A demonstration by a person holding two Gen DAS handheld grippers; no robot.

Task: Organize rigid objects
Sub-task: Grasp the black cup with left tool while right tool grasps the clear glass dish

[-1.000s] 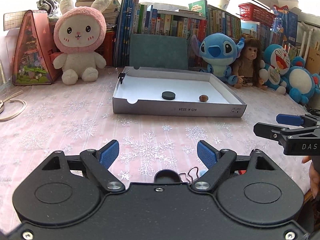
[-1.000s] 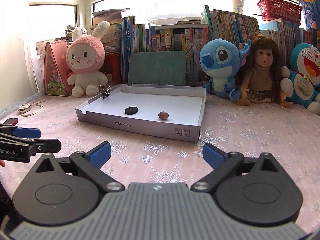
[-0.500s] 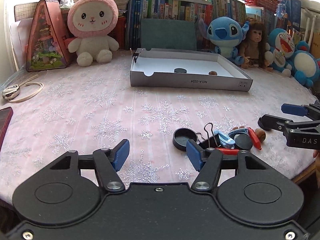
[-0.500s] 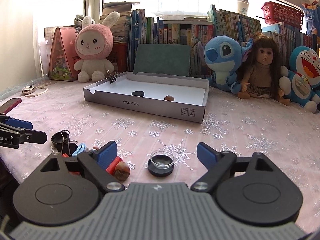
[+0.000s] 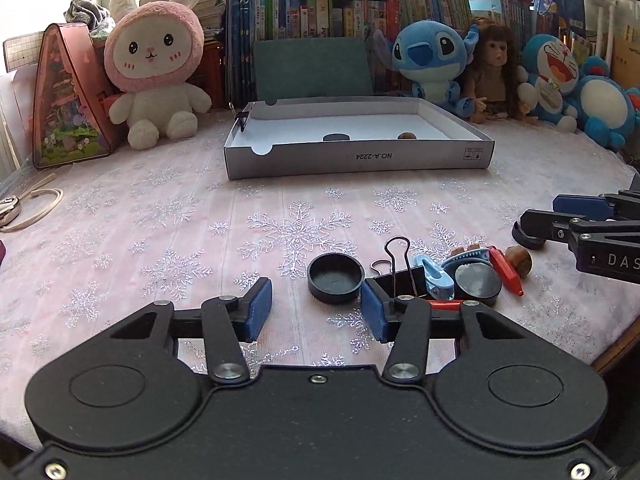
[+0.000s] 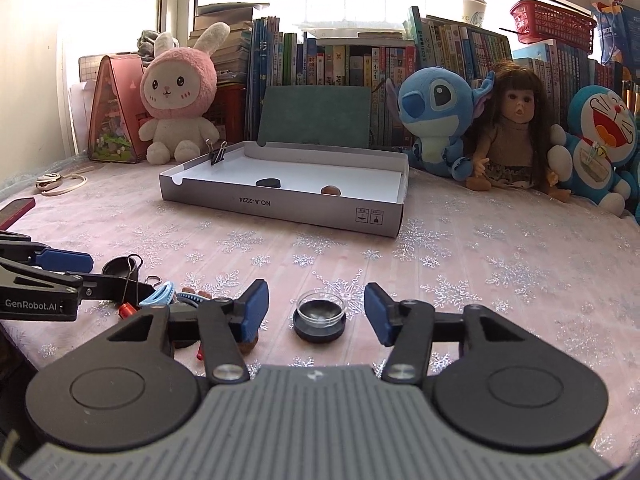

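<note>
A white cardboard box tray (image 5: pixel 356 156) (image 6: pixel 280 208) holds a black disc (image 5: pixel 335 137) and a brown nut (image 5: pixel 408 135), with a binder clip (image 6: pixel 217 153) on its left rim. A pile of small items lies near me: a black cap (image 5: pixel 335 278), a binder clip (image 5: pixel 396 264), a blue clip (image 5: pixel 436 276), a red stick (image 5: pixel 506 270), a nut (image 5: pixel 520 260). My left gripper (image 5: pixel 316 308) is open just before the black cap. My right gripper (image 6: pixel 316 310) is open around a clear-lidded round case (image 6: pixel 320 316).
Plush toys, a doll (image 6: pixel 516 128) and a row of books line the back. A pink house-shaped box (image 5: pixel 66 96) stands far left. A cord with a fob (image 5: pixel 16 208) lies at the left, and a dark red phone (image 6: pixel 14 212) near the edge.
Both grippers have dropped lower and nearer to the pile; the black cap now sits just ahead of my left fingers and the clear-lidded case between my right fingers.
</note>
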